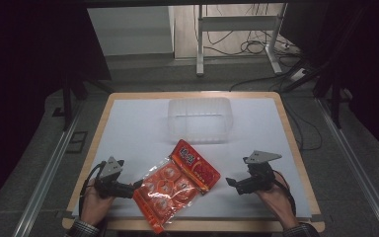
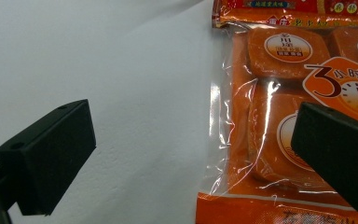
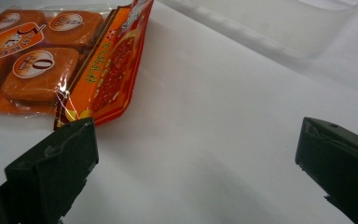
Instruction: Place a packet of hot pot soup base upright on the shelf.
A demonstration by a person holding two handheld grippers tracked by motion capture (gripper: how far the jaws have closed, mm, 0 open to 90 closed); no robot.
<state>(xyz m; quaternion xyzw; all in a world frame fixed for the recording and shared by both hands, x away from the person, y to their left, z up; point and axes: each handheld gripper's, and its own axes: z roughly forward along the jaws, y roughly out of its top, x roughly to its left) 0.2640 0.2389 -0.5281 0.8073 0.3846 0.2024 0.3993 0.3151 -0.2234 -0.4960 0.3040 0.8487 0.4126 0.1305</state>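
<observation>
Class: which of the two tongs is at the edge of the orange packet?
The left tongs: they sit open at the orange packet. The right tongs stand apart from it.

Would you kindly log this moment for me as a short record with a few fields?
Surface: white sheet on a wood-edged table
Main item: orange-red snack packet, lying flat near the front edge
Container: clear plastic bin, beyond the packet
Left gripper: open, fingers either side of the packet's clear edge
Right gripper: open, apart from the packet, over bare sheet
</observation>
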